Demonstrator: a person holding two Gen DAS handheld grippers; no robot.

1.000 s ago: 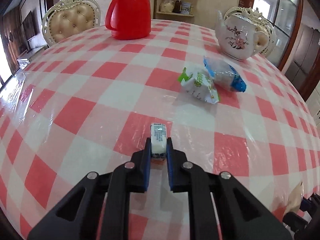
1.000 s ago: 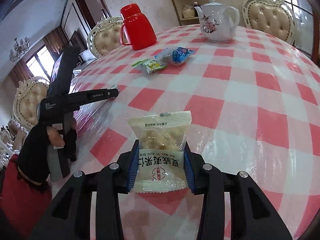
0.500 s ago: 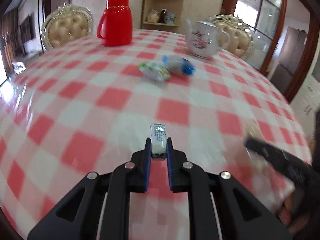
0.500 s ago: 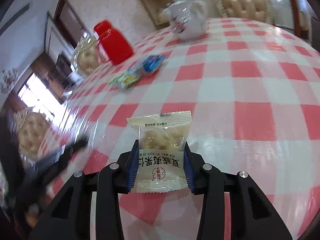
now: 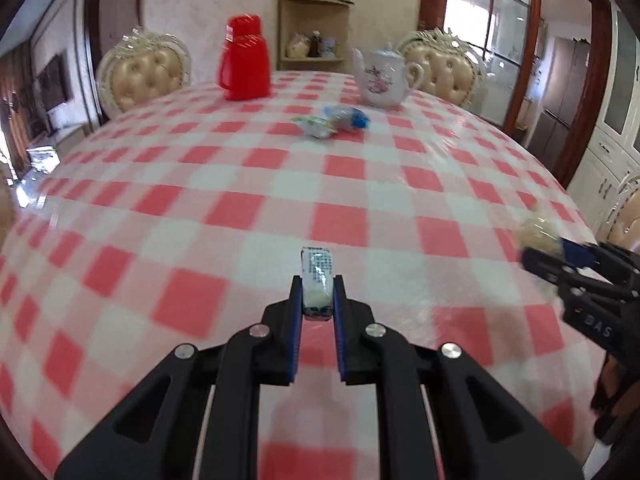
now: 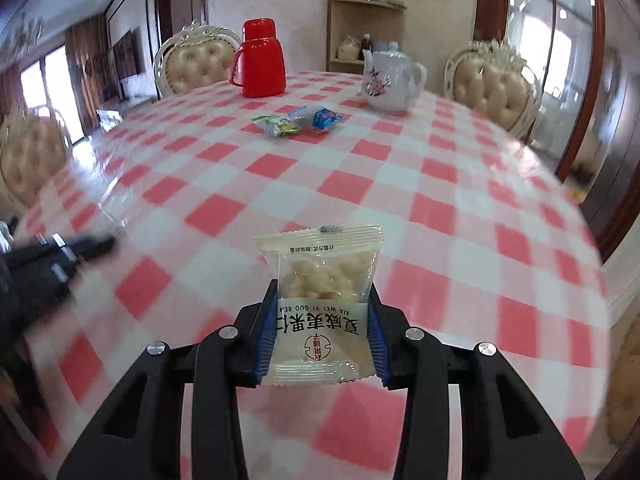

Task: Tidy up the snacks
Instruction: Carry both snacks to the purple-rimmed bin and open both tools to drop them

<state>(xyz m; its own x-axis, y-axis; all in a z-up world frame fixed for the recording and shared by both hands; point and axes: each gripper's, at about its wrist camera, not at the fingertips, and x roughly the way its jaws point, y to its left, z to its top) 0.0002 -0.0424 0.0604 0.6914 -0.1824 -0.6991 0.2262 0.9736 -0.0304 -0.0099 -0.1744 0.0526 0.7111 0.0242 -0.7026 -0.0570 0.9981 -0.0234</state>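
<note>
My left gripper (image 5: 316, 296) is shut on a small white snack packet (image 5: 317, 280), held edge-on above the near part of the checked table (image 5: 240, 208). My right gripper (image 6: 322, 308) is shut on a clear nut snack packet (image 6: 324, 304) with Chinese print, also held above the table. It shows at the right edge of the left wrist view (image 5: 560, 256). A green-and-white snack packet (image 6: 276, 125) and a blue-and-white snack packet (image 6: 320, 117) lie together on the far part of the table; both show in the left wrist view (image 5: 316, 126) (image 5: 348, 117).
A red thermos jug (image 6: 259, 60) and a white floral teapot (image 6: 390, 80) stand at the far side of the table. Padded chairs (image 6: 494, 80) ring the table. A wooden shelf (image 6: 360, 32) stands by the back wall. The table edge curves down at right.
Both grippers have pulled back toward the near edge and risen, so the table looks farther. Each still holds its packet. The right gripper has come into the left wrist view.
</note>
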